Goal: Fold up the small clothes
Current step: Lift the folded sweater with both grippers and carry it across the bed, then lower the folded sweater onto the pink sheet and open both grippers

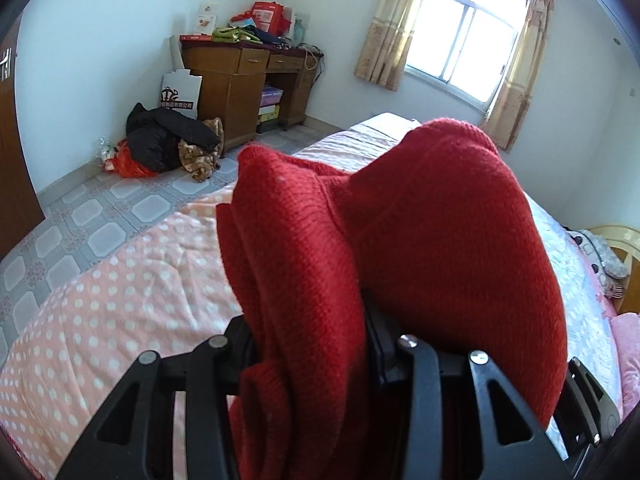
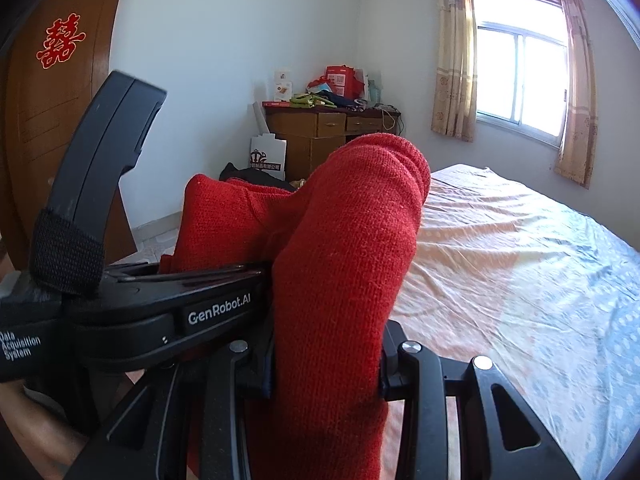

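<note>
A thick red knitted garment point(image 1: 400, 240) is bunched and folded over, held up above the bed point(image 1: 120, 280). My left gripper point(image 1: 312, 344) is shut on a wad of it, and the knit hides both fingertips. In the right wrist view the same red knit point(image 2: 344, 264) rises between the jaws of my right gripper point(image 2: 326, 364), which is shut on it. The left gripper's black body point(image 2: 120, 264) lies close on the left of that view, with more red knit point(image 2: 224, 224) behind it. A bare hand shows at the lower left edge.
The bed carries a pink dotted cover point(image 2: 500, 280) that fades to pale blue at the right. On the tiled floor point(image 1: 100, 216) lie a black jacket and bags point(image 1: 168, 140). A cluttered wooden desk point(image 1: 244, 76) stands at the far wall, beside a curtained window point(image 1: 460, 40).
</note>
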`<state>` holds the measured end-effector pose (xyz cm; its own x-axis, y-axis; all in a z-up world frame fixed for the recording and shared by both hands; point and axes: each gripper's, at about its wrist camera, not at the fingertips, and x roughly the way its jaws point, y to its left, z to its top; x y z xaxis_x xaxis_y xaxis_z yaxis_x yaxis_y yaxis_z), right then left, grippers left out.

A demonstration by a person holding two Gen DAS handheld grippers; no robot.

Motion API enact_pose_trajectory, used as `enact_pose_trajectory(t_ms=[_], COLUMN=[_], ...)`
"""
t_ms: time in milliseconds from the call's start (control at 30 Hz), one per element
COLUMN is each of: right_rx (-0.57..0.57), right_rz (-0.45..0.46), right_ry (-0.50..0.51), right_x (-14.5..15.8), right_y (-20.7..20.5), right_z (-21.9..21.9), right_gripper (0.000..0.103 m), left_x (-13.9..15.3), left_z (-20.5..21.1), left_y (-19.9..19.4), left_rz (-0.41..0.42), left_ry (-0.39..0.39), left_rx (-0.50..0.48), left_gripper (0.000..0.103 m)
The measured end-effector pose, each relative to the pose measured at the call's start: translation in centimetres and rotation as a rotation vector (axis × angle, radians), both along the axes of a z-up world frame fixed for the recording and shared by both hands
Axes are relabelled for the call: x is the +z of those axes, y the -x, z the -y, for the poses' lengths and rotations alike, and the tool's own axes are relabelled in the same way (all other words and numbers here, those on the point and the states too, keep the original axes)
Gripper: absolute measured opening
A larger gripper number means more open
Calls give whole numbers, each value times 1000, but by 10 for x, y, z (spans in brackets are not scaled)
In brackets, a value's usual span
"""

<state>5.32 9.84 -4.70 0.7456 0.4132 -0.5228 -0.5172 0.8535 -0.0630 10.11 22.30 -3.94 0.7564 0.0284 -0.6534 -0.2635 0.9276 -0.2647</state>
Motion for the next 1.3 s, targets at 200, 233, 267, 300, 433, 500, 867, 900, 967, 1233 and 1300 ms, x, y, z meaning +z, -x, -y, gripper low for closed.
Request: enact_pose_trajectory(t_ms=[200,233,267,300,433,500,867,900,967,1233,1300], right_rx=[-27,-30,-32,-36,-40,-39,-64,-63,-63,-108,-139], right_rz=[-35,-40,-44,-48,-78,-117,-396,-400,-412,-348,-250], right_ry=[-21,-19,-16,-6,18,5,-207,-214,-225,-191,-135], right_x=[-18,-21,-25,-29,-45,-53,-86,-87,-87,-70,-54], right_y=[-30,-35,-40,-44,-59,-71,-116,-116,-111,-75,-58], right_z=[-3,-4,-5,-6,-4,-1,31,34,39,63,63], right_gripper=[38,37,38,38,38,38,45,45,47,55,42], left_x=[-11,-15,-17,-21,-32,-36,-59,-58,-58,-59,-60], left_z=[-1,-2,-2,-4,-7,-8,-24,-20,-16,-19,-21], left_y=[-24,-28,-30,-33,-43,-45,-71,-72,-70,-67,-70], left_rz=[-23,-27,-31,-37,-71,-85,-187,-187,-188,-189,-188], left_ry=[-57,-61,-64,-68,-75,-76,74,50,9,-7,-2], left_rx=[9,8,9,11,17,17,12,14,28,49,49], left_gripper=[43,43,43,43,43,43,71,74,84,93,93])
